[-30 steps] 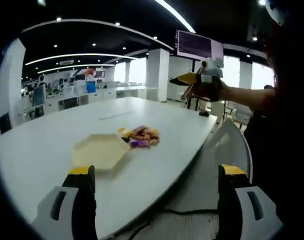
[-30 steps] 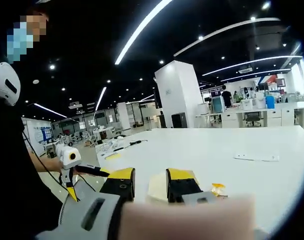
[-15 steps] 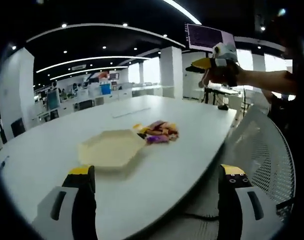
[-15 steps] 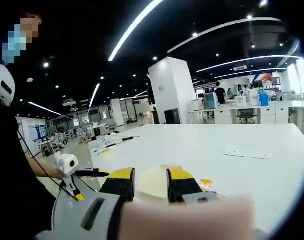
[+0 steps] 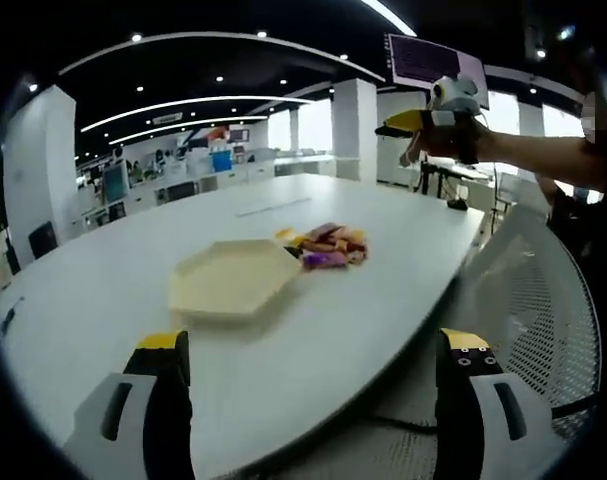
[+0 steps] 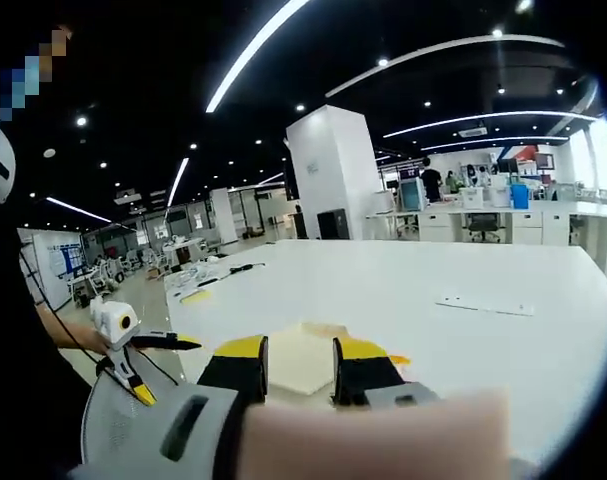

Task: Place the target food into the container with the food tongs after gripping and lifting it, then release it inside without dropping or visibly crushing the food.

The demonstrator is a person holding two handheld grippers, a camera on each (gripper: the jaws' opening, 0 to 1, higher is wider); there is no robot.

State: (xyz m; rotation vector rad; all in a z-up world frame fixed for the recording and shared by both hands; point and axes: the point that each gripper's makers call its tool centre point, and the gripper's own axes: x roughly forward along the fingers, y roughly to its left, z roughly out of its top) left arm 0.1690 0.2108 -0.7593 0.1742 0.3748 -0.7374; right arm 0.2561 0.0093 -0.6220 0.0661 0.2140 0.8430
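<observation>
The wrapped snacks (image 5: 325,247), a small heap in purple, yellow and brown wrappers, lie on the white table (image 5: 103,300) just to the right of a pale yellow hexagonal tray (image 5: 233,280), touching or nearly touching its right edge. In the left gripper view the left claw (image 5: 308,385) hangs well short of the table's near edge with its jaws spread wide and nothing between them. The right claw (image 5: 408,124) shows at the far right of that view, held high in a hand (image 5: 445,140), well above and to the right of the heap. In the right gripper view the right claw (image 6: 299,368) has its jaws close together with a narrow gap; I cannot tell whether they pinch anything, and no tongs are plainly visible. The tray (image 6: 301,358) sits just beyond those jaws.

The risks, as I judge them: both claws are far from the food, so a hurried approach could scatter the heap or shove the light tray along the slick table. The snacks lie piled together, so a grip could catch two at once or only a wrapper's edge, which could slip on the lift. Squeezing too hard would crush one.
</observation>
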